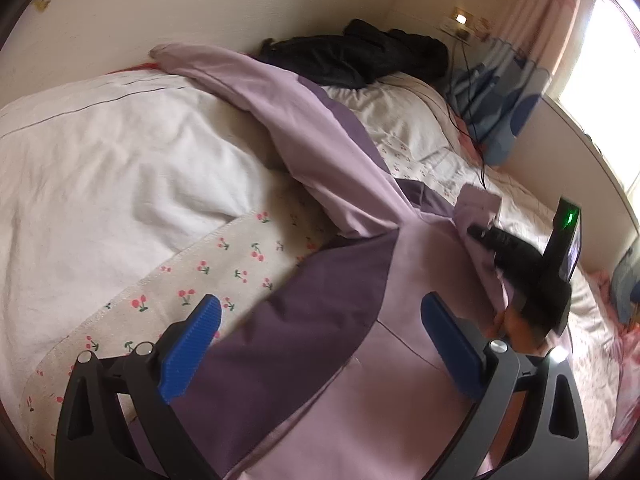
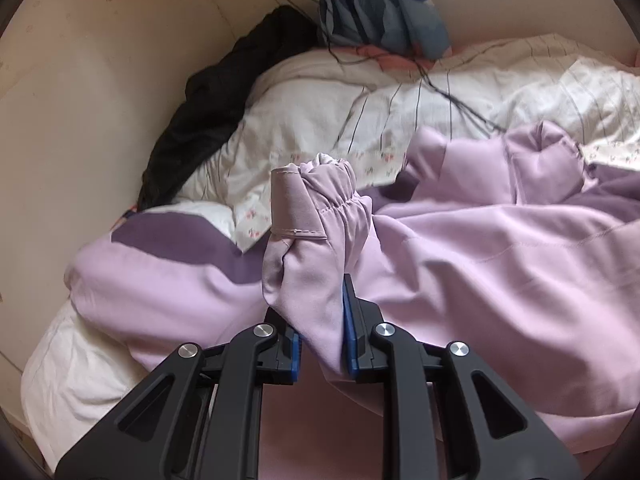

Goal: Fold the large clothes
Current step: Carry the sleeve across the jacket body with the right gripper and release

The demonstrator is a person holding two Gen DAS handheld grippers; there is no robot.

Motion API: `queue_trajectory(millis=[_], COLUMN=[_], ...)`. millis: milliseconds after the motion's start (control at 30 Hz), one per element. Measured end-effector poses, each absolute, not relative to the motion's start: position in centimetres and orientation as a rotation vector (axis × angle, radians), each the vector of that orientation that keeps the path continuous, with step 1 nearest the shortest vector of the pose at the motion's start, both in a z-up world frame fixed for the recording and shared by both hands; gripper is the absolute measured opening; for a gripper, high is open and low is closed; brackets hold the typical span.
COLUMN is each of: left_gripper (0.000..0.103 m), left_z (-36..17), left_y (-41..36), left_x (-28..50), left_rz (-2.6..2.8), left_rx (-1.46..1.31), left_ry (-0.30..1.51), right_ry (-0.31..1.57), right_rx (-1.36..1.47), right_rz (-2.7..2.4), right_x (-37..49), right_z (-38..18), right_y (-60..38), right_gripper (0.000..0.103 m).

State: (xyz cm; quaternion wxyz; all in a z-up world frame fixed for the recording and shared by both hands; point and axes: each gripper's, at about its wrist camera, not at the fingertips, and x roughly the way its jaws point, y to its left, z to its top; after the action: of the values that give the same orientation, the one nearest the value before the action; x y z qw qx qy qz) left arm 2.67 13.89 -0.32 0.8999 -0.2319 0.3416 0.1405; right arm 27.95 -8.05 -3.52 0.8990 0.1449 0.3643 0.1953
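Note:
A large lilac jacket (image 1: pixel 320 148) with dark purple panels lies spread across the bed. It also shows in the right wrist view (image 2: pixel 480 248). My left gripper (image 1: pixel 320 320) is open, its blue pads wide apart just above the jacket's body, holding nothing. My right gripper (image 2: pixel 322 312) is shut on the jacket's sleeve cuff (image 2: pixel 316 216), which stands bunched up above the pads. In the left wrist view the right gripper (image 1: pixel 480 234) shows at the right, pinching the lilac cuff (image 1: pixel 478 204).
The bed carries a white quilt (image 1: pixel 112 160) and a cherry-print sheet (image 1: pixel 224 256). A black garment (image 1: pixel 360 56) lies by the wall. A blue patterned pillow (image 2: pixel 380 4) and a black cable (image 2: pixel 452 96) are near the headboard. A bright window (image 1: pixel 600 60) is at right.

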Motion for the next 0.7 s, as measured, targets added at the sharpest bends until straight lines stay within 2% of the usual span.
queue_trajectory(millis=[100, 233, 300, 333, 367, 533, 567, 667, 700], left_gripper=[0.096, 0.096, 0.096, 0.096, 0.096, 0.096, 0.096, 0.096, 0.096], left_z=[-0.2, -0.4, -0.5, -0.5, -0.5, -0.7, -0.7, -0.8, -0.9], left_y=[13.7, 13.1, 13.0, 12.9, 12.9, 13.0, 13.0, 12.7, 12.6], left_x=[2.7, 3.0, 3.1, 3.2, 3.2, 3.3, 3.3, 3.4, 3.4], left_rz=[0.287, 0.272, 0.270, 0.270, 0.269, 0.269, 0.269, 0.266, 0.265], left_rx=[-0.475, -0.455, -0.445, -0.442, -0.442, -0.449, -0.448, -0.433, -0.425], left_ry=[0.706, 0.727, 0.732, 0.734, 0.735, 0.741, 0.741, 0.742, 0.745], right_ry=[0.765, 0.900, 0.905, 0.895, 0.877, 0.749, 0.789, 1.135, 1.105], right_rx=[0.222, 0.119, 0.169, 0.181, 0.178, 0.251, 0.283, 0.257, 0.241], right_rz=[0.439, 0.459, 0.519, 0.533, 0.548, 0.572, 0.550, 0.508, 0.518], right_x=[27.0, 27.5, 27.2, 26.9, 26.5, 25.6, 26.5, 30.3, 29.9], right_z=[-3.9, -5.6, -5.2, -4.7, -4.2, -1.9, -2.5, -8.0, -7.4], right_y=[-6.6, -4.6, -4.7, -4.7, -4.5, -5.4, -5.5, -4.0, -4.1], right_gripper=[0.017, 0.031, 0.061, 0.081, 0.085, 0.090, 0.090, 0.090, 0.090])
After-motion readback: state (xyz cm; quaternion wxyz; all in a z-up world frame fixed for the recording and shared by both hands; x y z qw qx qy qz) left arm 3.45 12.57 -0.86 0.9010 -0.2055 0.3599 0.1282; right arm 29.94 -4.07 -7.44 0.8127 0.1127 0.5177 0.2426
